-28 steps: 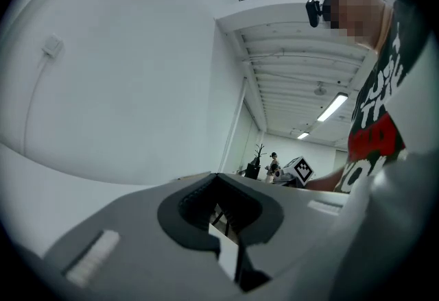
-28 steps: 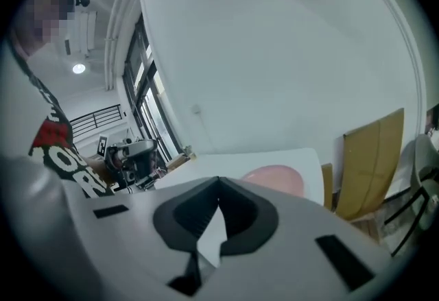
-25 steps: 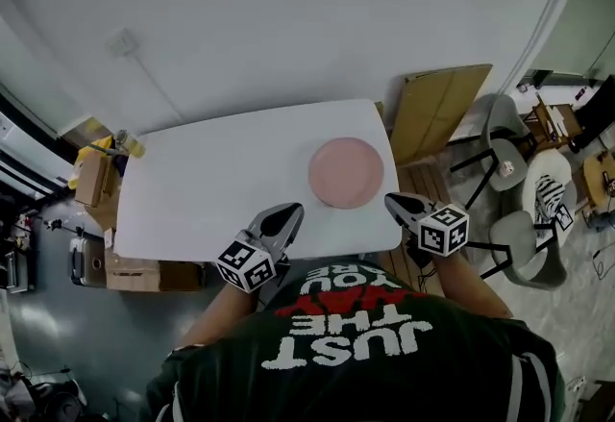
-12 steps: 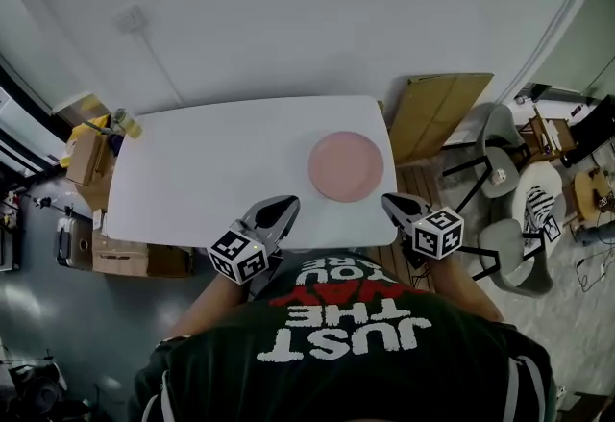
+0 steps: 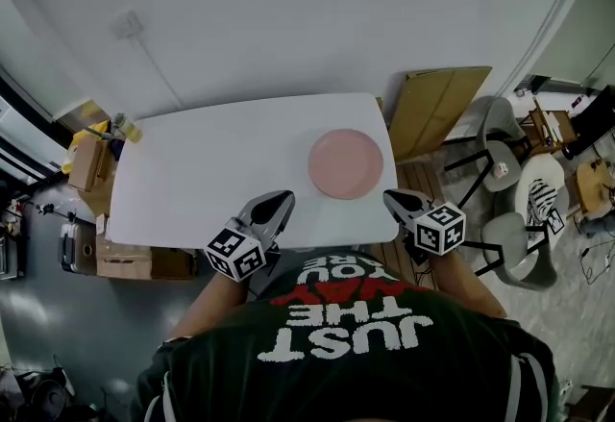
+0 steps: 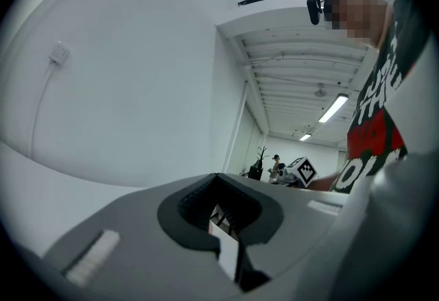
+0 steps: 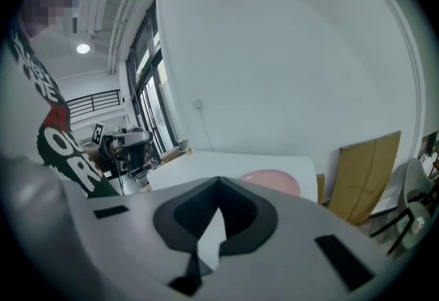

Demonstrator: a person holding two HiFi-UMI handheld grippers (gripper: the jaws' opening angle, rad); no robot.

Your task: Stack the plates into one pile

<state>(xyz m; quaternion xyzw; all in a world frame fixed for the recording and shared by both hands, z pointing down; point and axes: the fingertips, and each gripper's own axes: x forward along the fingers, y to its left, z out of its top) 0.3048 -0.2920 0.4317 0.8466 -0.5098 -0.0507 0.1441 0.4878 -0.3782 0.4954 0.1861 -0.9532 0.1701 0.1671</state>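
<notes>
- Pink plate (image 5: pixel 345 163) lies flat, face up, on desk (image 5: pixel 192 180), right half; round, no long axis.
- L claw (image 5: pixel 283 200) & R claw (image 5: pixel 390 198): both clenched, empty.

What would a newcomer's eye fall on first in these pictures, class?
The pink plate stands out, alone on the right part of the white table. At the table's near edge the left gripper and the right gripper hover, jaws together, holding nothing. A brown cardboard sheet stands past the table's right end.
</notes>
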